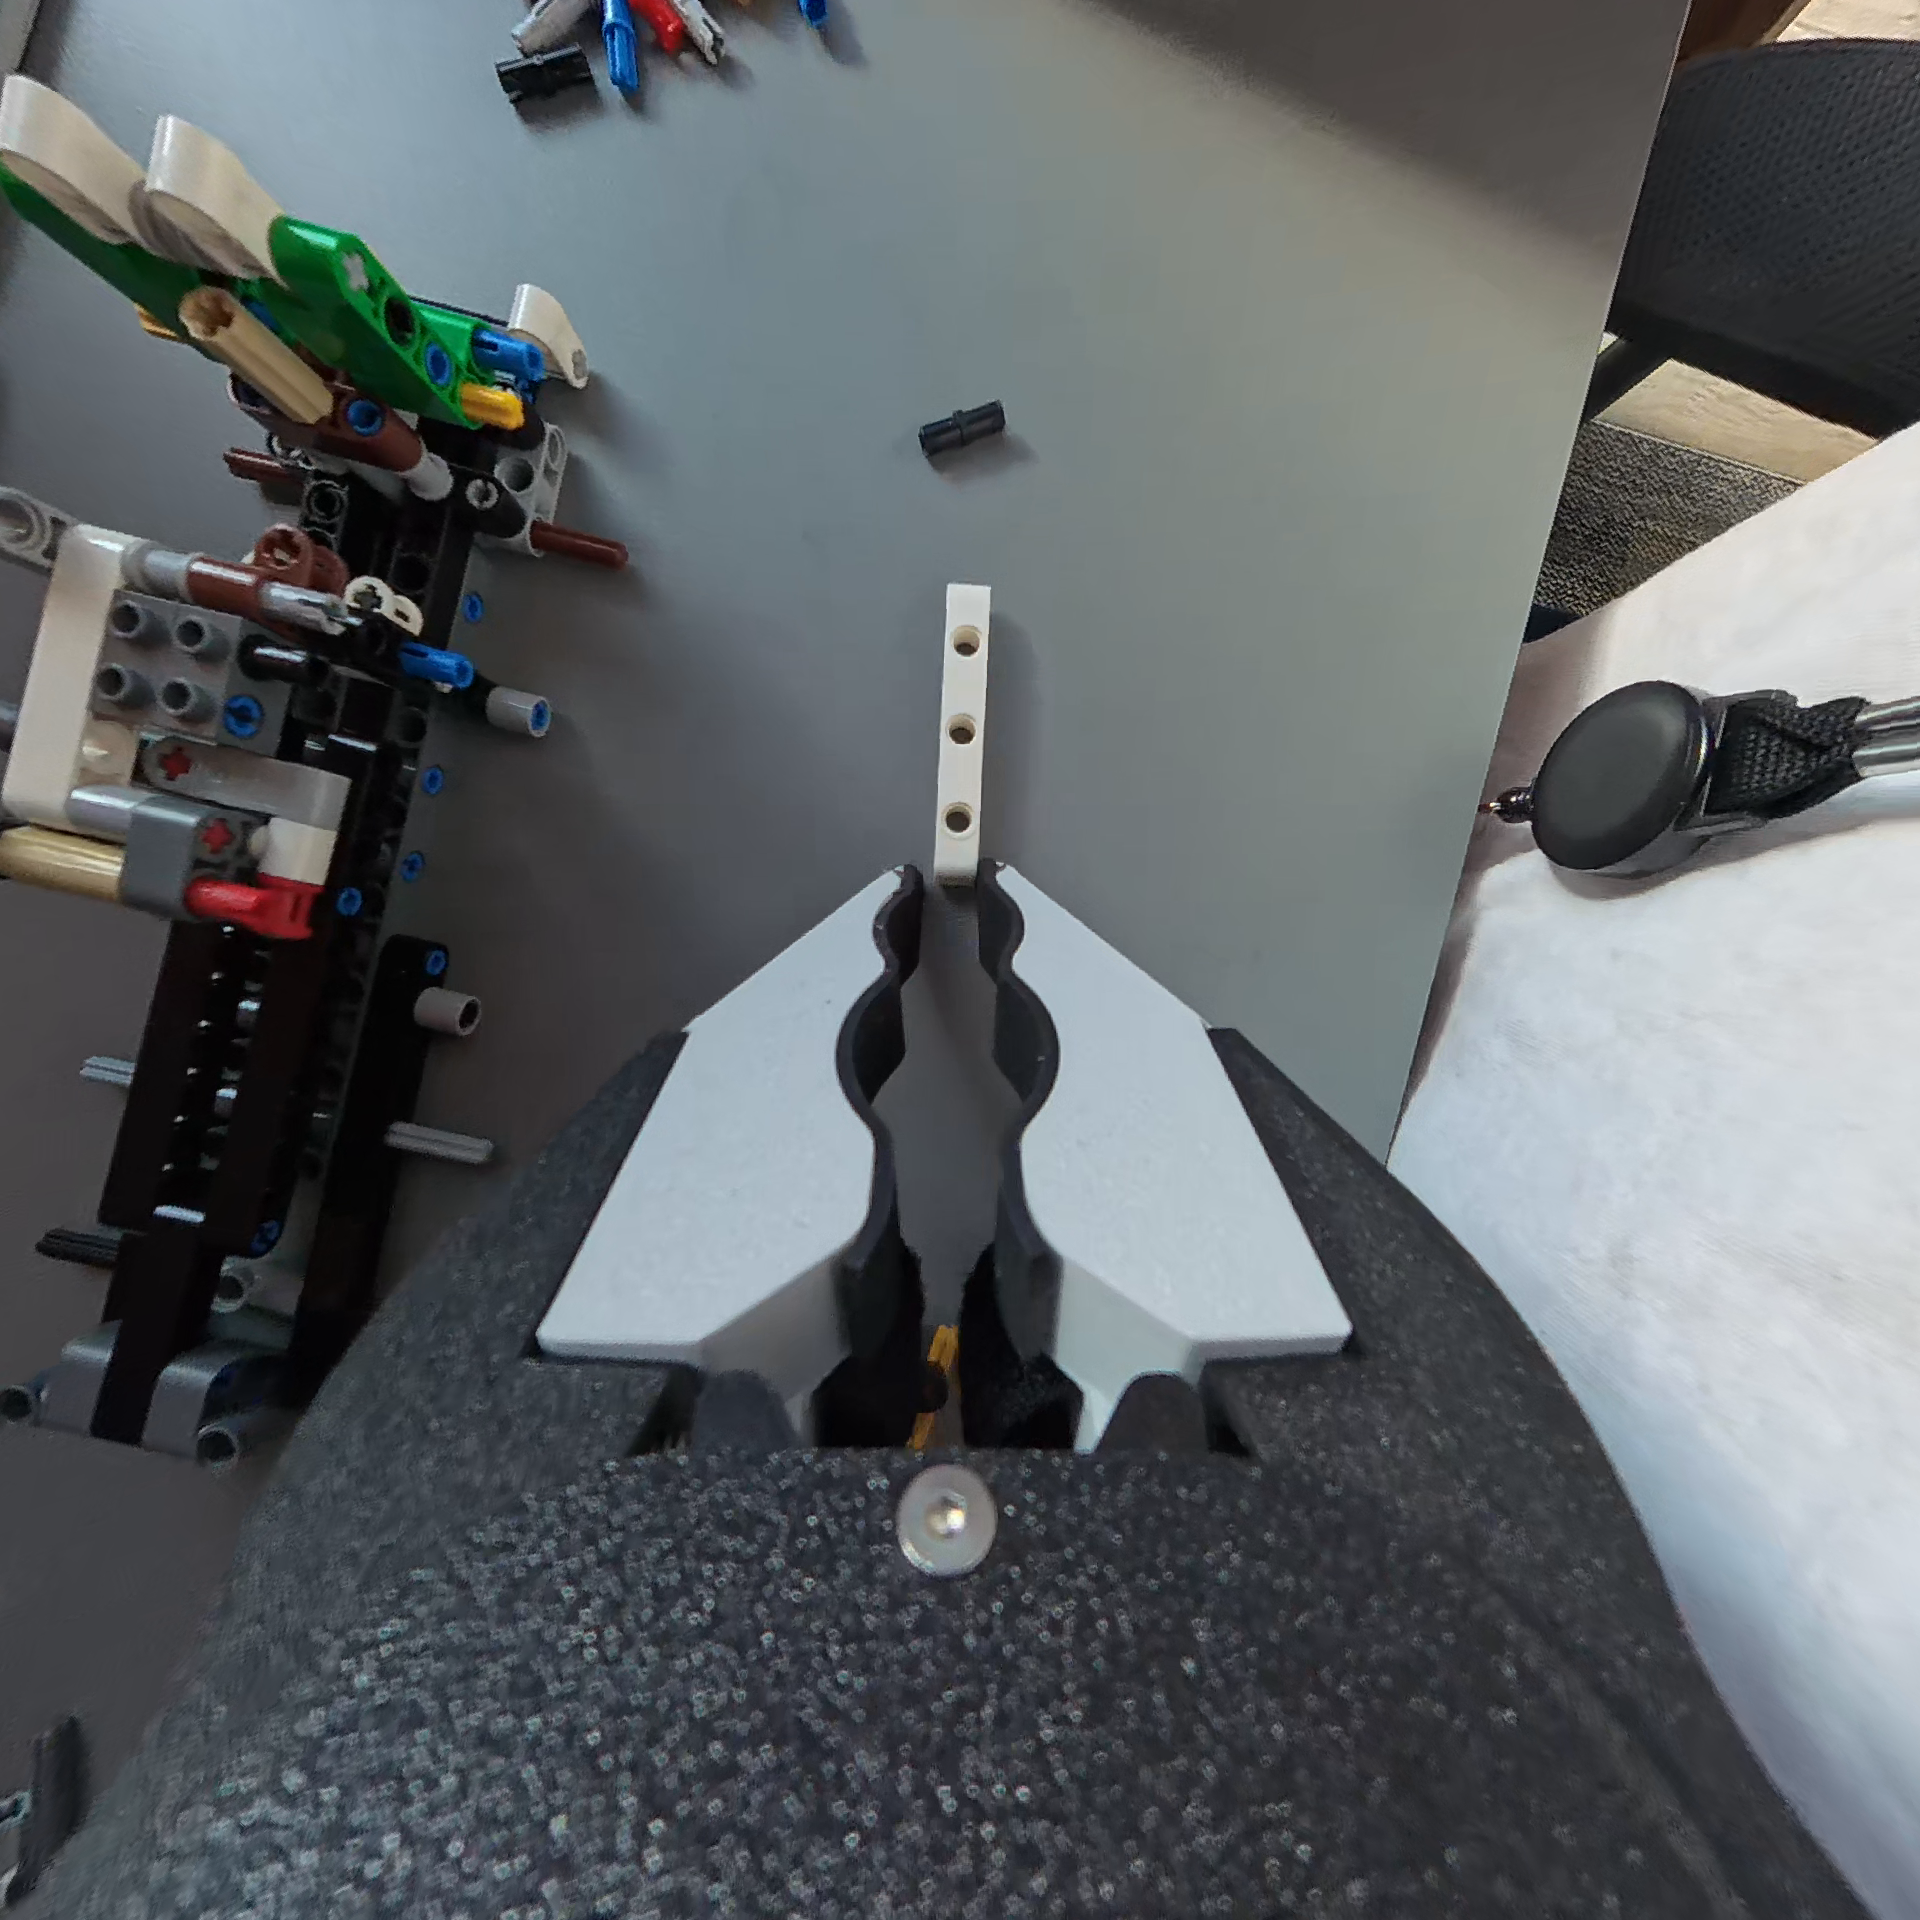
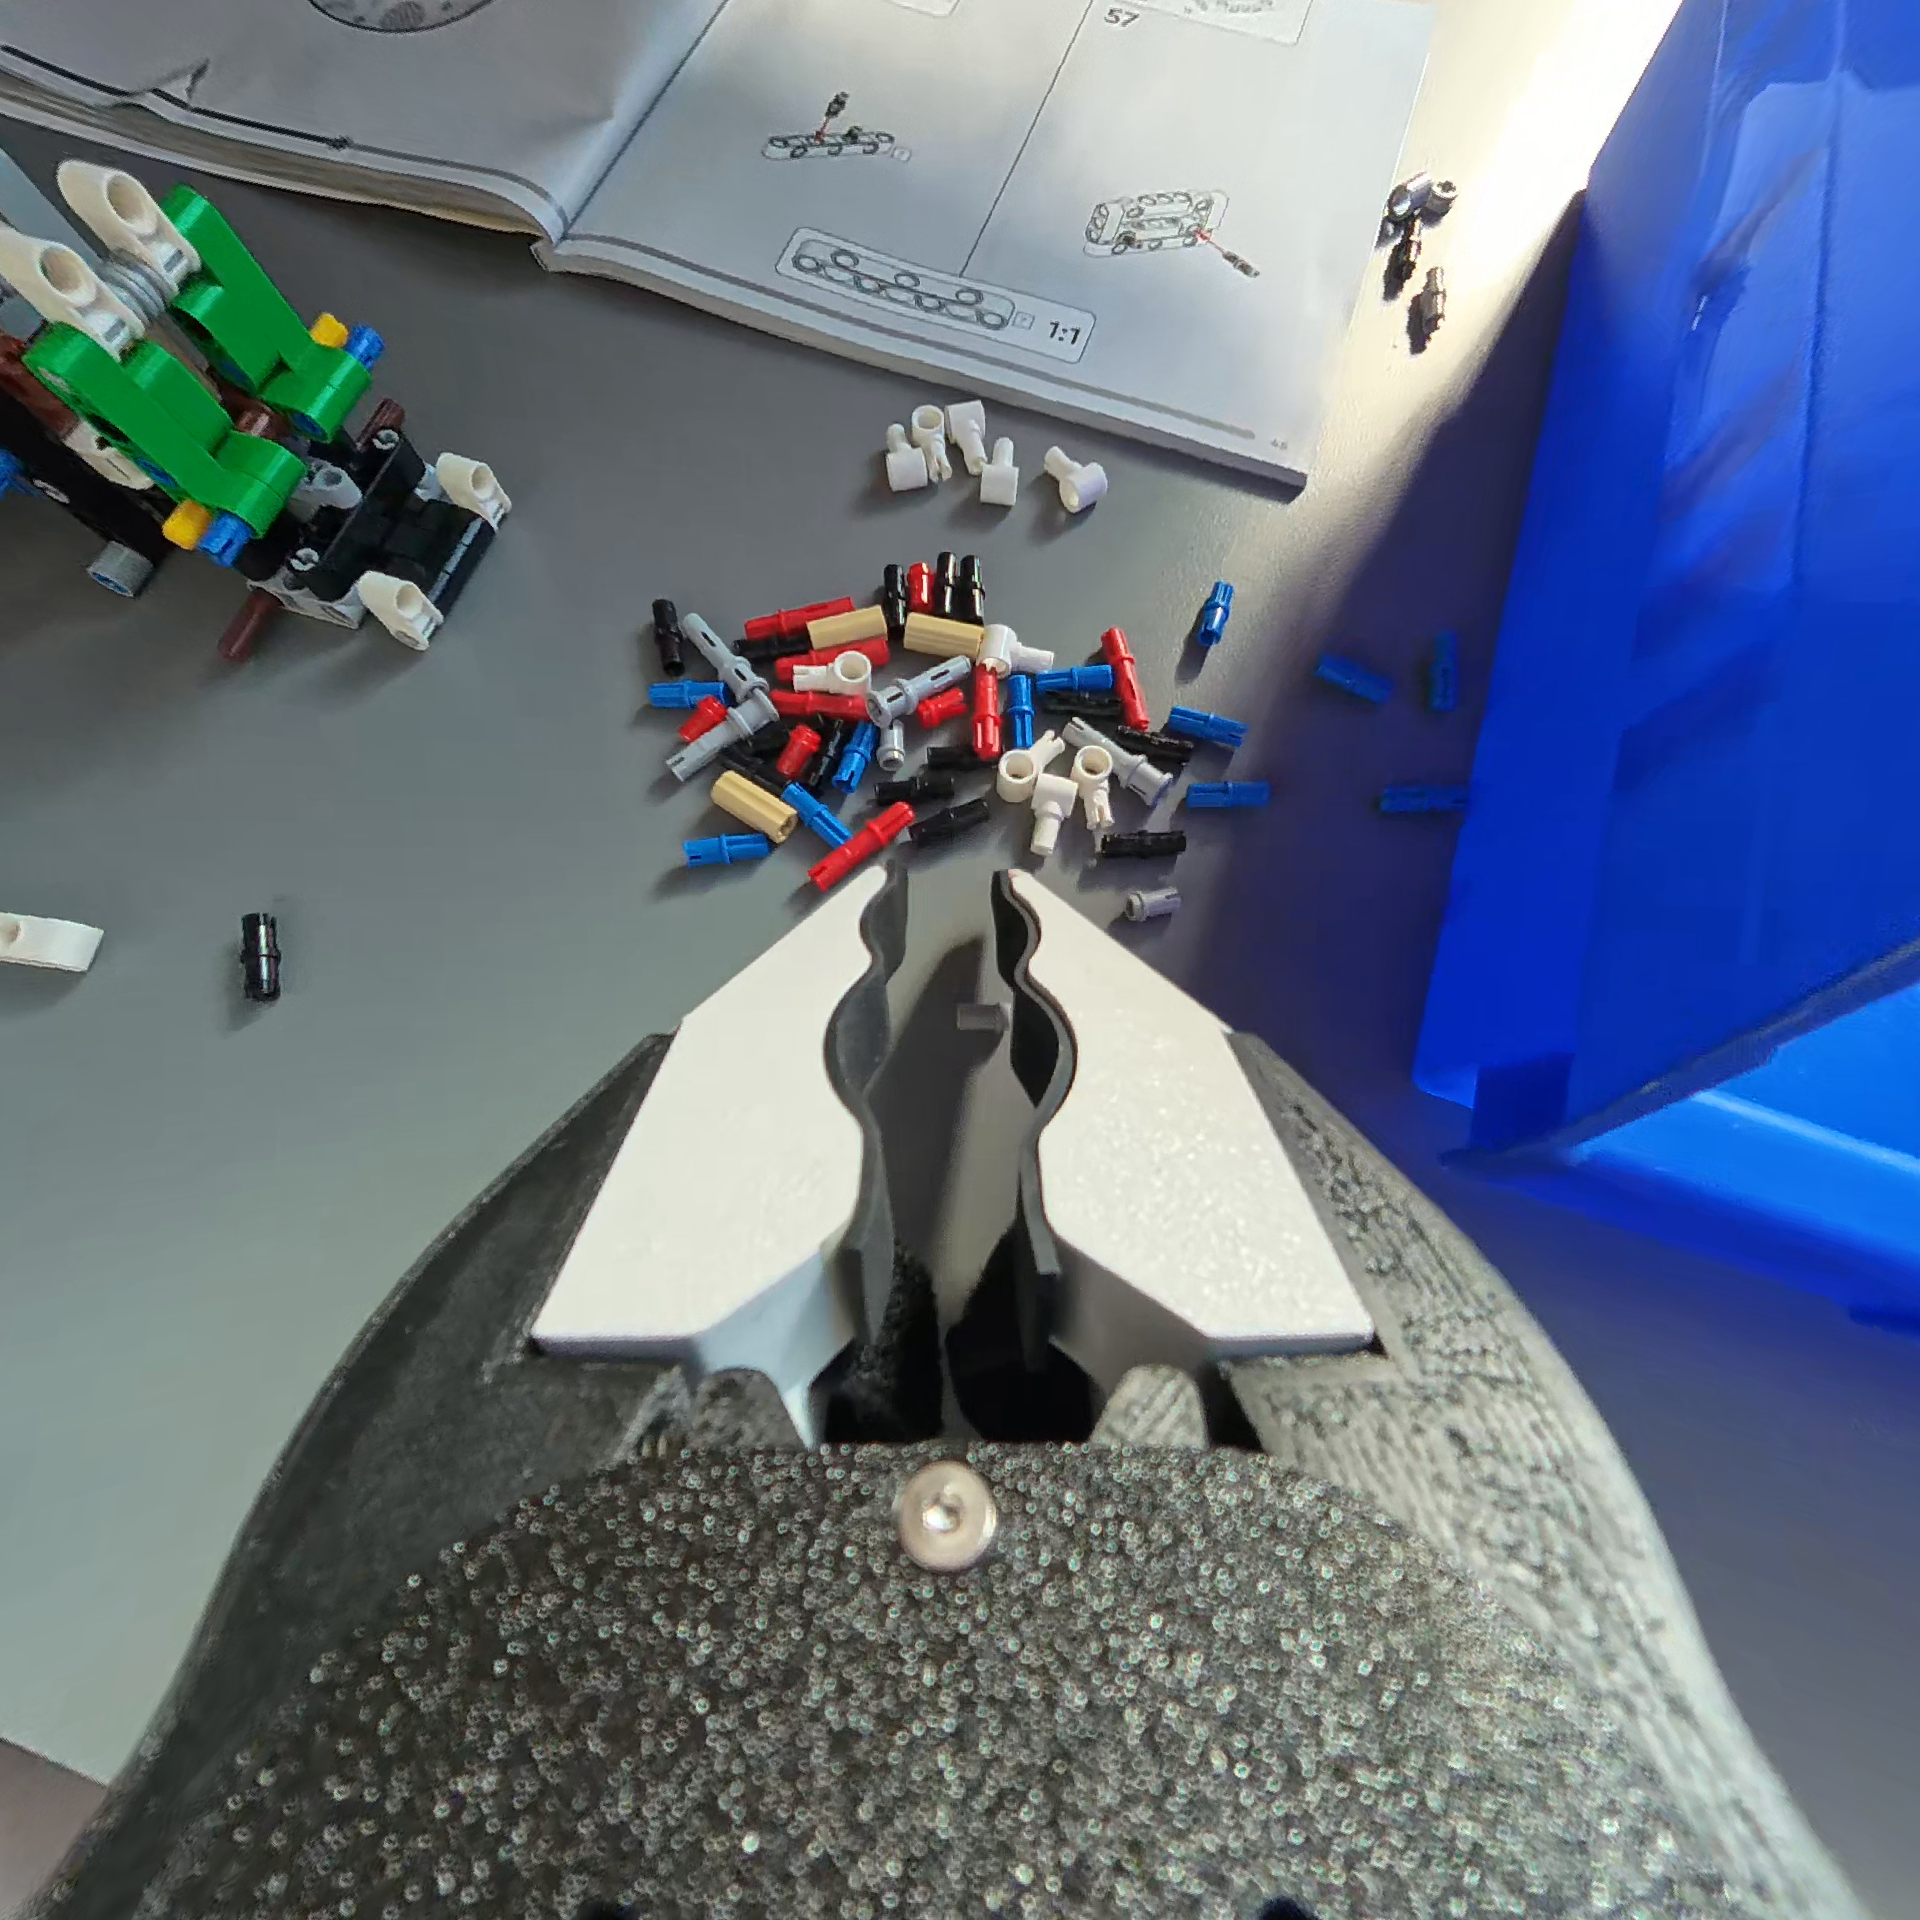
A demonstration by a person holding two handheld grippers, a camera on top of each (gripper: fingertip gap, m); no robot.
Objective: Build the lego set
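Left tongs (image 1: 956, 883) clamped on white three-holed beam (image 1: 961, 727); right tongs (image 2: 948, 883) open, bare.

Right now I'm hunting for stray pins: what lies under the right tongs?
A small grey pin shows on the grey table between the open right tongs. Anything beneath the tong bodies is covered.
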